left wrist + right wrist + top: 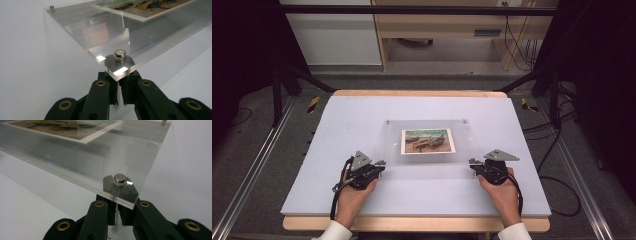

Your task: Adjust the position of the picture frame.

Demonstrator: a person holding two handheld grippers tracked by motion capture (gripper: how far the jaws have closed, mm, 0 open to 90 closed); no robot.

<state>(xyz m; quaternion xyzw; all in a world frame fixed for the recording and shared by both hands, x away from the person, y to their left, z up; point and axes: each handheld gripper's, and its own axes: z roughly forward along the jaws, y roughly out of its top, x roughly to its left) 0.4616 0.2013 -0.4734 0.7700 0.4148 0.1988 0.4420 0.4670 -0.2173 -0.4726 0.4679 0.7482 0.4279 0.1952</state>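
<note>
A clear acrylic picture frame (pixel 428 167) lies on the white board, with a colour photo (pixel 428 141) at its centre. My left gripper (pixel 381 163) sits at the frame's near left corner and my right gripper (pixel 472 163) at its near right corner. In the left gripper view the frame's corner (pixel 113 67), topped by a silver stud (pixel 120 54), lies over the jaw tips of the left gripper (pixel 120 81), which are shut. The right gripper view shows the same: a silver stud (pixel 119 179) on the corner, with the right gripper (pixel 117 206) shut beneath. The plate hides anything pinched under it.
The white board (pixel 337 125) rests on a wooden table (pixel 412 93). Small studs mark the frame's far corners (pixel 52 7). Black stand legs and cables (pixel 557 130) lie on the floor at both sides. A person's hands (pixel 354 197) hold the grippers from the near edge.
</note>
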